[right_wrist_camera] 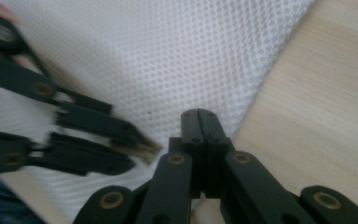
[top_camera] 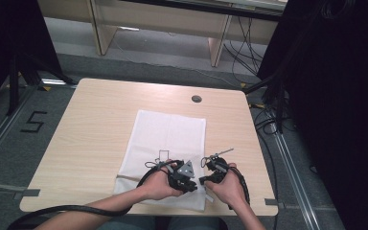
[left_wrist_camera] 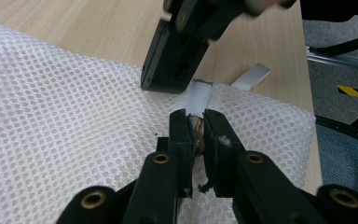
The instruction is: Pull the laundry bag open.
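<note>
At the lower middle of the high view, the left tool (top_camera: 188, 181) is held in the left hand (top_camera: 159, 186) over the near edge of a white mesh bag (top_camera: 165, 139). This bag lies flat on the wooden bench (top_camera: 91, 124), and both tools meet at its lower right corner. Seen from the left gripper view, the jaws of the left tool (left_wrist_camera: 196, 128) stand nearly together and pinch a small brownish piece (left_wrist_camera: 196, 125) at the edge of the mesh bag (left_wrist_camera: 65, 102); what exactly this piece is I cannot tell. A white strap (left_wrist_camera: 198, 98) runs upward from that point, and a second white strap end (left_wrist_camera: 253, 77) lies on the bench (left_wrist_camera: 98, 25) toward the upper right.

Further right in the high view, the right tool (top_camera: 206, 179) sits in the right hand (top_camera: 230, 187), just beside the left one. From the right gripper view, the right tool (right_wrist_camera: 200, 122) has its jaws pressed fully together at the bag's edge, where mesh (right_wrist_camera: 168, 51) meets bare bench (right_wrist_camera: 317, 116). Whether something thin is caught between them I cannot tell.
</note>
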